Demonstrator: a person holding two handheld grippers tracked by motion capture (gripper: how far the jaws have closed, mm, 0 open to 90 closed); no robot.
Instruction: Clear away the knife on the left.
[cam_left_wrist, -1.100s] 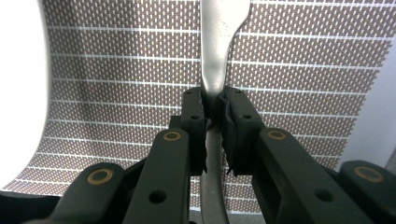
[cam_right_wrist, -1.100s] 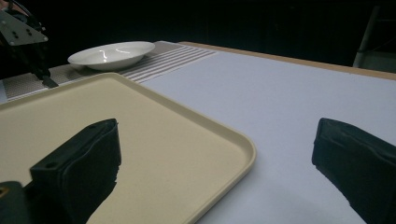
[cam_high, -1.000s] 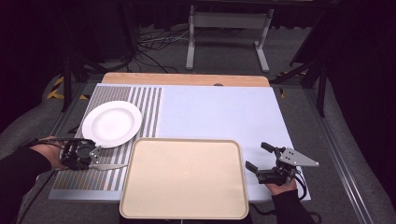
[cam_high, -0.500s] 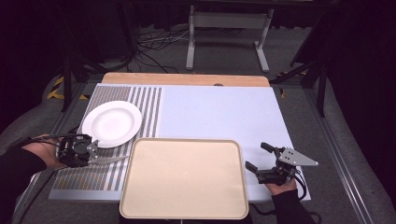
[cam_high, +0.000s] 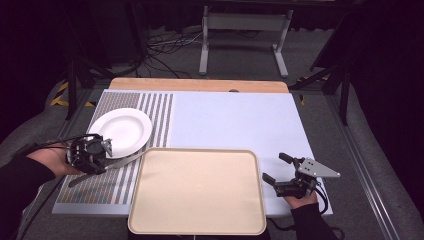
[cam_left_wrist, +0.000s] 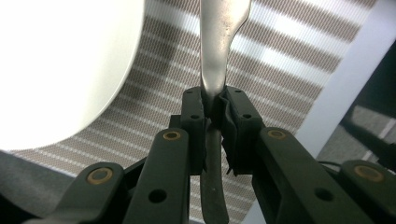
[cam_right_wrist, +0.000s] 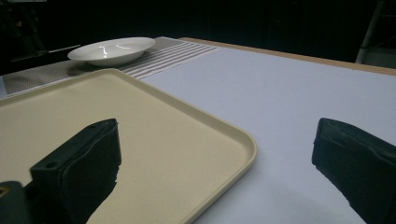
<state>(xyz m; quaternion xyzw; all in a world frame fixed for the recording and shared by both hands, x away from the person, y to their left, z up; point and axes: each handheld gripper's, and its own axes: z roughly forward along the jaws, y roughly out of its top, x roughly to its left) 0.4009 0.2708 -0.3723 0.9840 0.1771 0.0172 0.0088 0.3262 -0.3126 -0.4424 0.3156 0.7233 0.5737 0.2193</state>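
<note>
High view looks forward and down over the whole counter (cam_high: 230, 115). Left gripper view sits close above the striped mat (cam_left_wrist: 289, 51); right gripper view runs low across the tray (cam_right_wrist: 140, 116). All three catch the white plate (cam_high: 121, 131).
</note>
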